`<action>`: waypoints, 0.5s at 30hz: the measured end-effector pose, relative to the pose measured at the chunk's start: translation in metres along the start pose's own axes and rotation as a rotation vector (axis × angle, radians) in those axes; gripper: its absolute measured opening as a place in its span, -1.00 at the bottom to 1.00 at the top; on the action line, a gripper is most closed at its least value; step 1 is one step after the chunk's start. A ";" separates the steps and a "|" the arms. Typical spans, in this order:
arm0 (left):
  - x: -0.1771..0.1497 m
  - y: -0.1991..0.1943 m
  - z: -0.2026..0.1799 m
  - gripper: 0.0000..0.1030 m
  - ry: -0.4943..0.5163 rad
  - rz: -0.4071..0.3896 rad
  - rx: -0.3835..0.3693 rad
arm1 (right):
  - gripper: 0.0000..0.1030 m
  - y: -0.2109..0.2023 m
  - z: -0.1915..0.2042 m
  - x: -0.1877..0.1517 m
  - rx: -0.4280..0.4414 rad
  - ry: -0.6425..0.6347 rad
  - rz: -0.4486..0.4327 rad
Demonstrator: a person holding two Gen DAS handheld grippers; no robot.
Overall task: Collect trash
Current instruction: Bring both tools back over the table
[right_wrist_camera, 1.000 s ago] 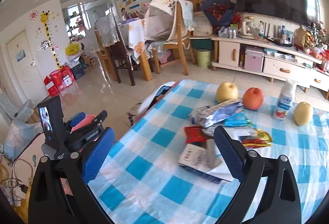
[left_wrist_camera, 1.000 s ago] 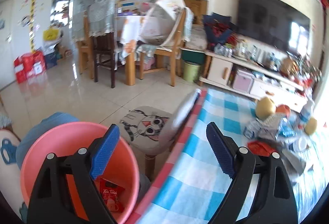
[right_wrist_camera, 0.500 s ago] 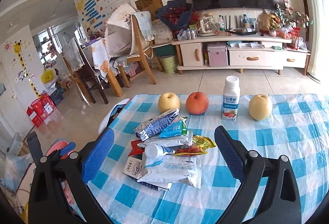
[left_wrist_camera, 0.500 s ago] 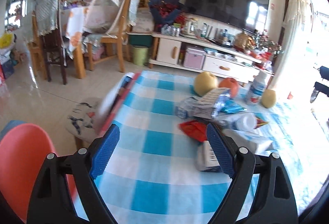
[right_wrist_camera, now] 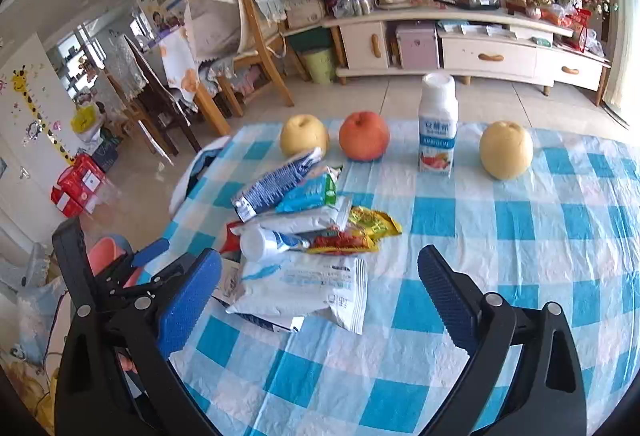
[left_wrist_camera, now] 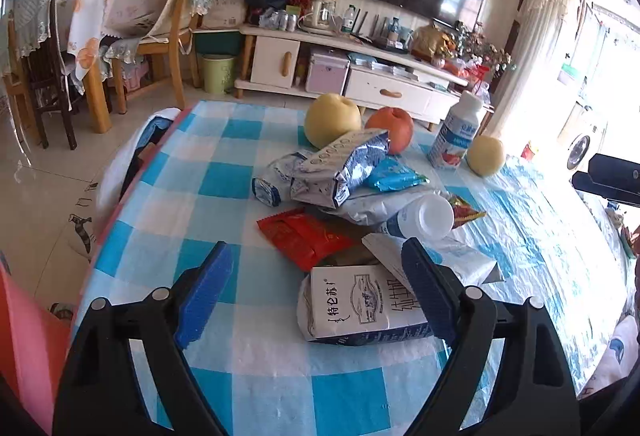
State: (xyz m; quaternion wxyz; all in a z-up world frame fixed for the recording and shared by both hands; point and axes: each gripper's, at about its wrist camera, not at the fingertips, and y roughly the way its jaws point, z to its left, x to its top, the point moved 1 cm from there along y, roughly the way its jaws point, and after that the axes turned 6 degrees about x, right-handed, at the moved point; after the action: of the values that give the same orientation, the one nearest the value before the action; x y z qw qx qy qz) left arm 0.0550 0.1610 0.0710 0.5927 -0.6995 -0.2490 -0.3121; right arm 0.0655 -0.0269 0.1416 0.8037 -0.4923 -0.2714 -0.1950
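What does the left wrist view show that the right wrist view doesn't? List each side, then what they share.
Left wrist only: the printed front of the milk carton and most of the red wrapper. Right wrist only: the left gripper over the pink bin, and the yellow wrapper. Both: the bottle, the red apple, two pears, the checked cloth. Both grippers are open and empty.

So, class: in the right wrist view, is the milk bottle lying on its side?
No, the milk bottle stands upright on the checked tablecloth, between the red apple and a yellow pear.
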 end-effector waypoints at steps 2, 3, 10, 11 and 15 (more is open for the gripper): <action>-0.002 0.008 -0.004 0.69 0.017 0.012 0.003 | 0.89 0.014 -0.004 -0.005 -0.009 -0.011 0.064; -0.003 0.013 -0.005 0.69 0.013 0.030 -0.003 | 0.89 0.022 -0.006 -0.008 -0.014 -0.024 0.097; -0.016 0.039 -0.015 0.69 -0.005 0.165 -0.077 | 0.89 0.066 -0.034 -0.025 0.070 0.087 0.242; -0.018 0.041 -0.015 0.69 -0.013 0.175 -0.094 | 0.89 0.071 -0.038 -0.027 0.086 0.109 0.253; -0.022 0.043 -0.015 0.69 -0.039 0.224 -0.173 | 0.89 0.085 -0.047 -0.034 0.169 0.172 0.284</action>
State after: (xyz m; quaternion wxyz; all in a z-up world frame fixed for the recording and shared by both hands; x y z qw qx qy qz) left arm 0.0688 0.1395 0.0270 0.5564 -0.7772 -0.1530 -0.2509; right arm 0.0999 -0.0299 0.0451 0.8820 -0.4376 -0.1448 -0.0975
